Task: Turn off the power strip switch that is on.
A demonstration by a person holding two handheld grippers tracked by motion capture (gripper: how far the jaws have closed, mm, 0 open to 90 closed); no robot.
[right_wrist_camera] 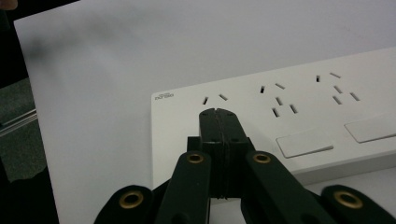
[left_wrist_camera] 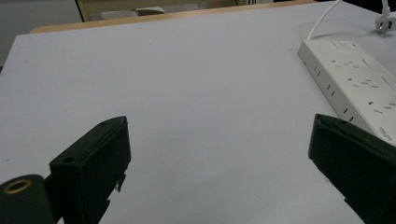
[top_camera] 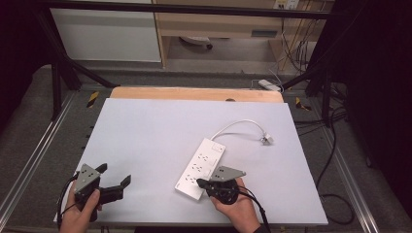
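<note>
A white power strip (top_camera: 200,167) lies at an angle on the pale table (top_camera: 160,131), its white cord (top_camera: 238,124) curling to a plug (top_camera: 266,139) at the right. My right gripper (top_camera: 200,184) hovers over the strip's near end, shut with nothing between its jaws. In the right gripper view its joined tips (right_wrist_camera: 218,113) sit just above the strip (right_wrist_camera: 289,102) near the first socket slots. My left gripper (top_camera: 115,177) stands open near the front left of the table. Its view shows the wide gap (left_wrist_camera: 219,154) over bare table, with the strip (left_wrist_camera: 359,84) at the right.
A wooden edge (top_camera: 194,93) runs along the far side of the table. Metal frame rails (top_camera: 29,160) flank the table, and cables (top_camera: 335,160) trail on the floor at the right. Shelving (top_camera: 218,24) stands behind.
</note>
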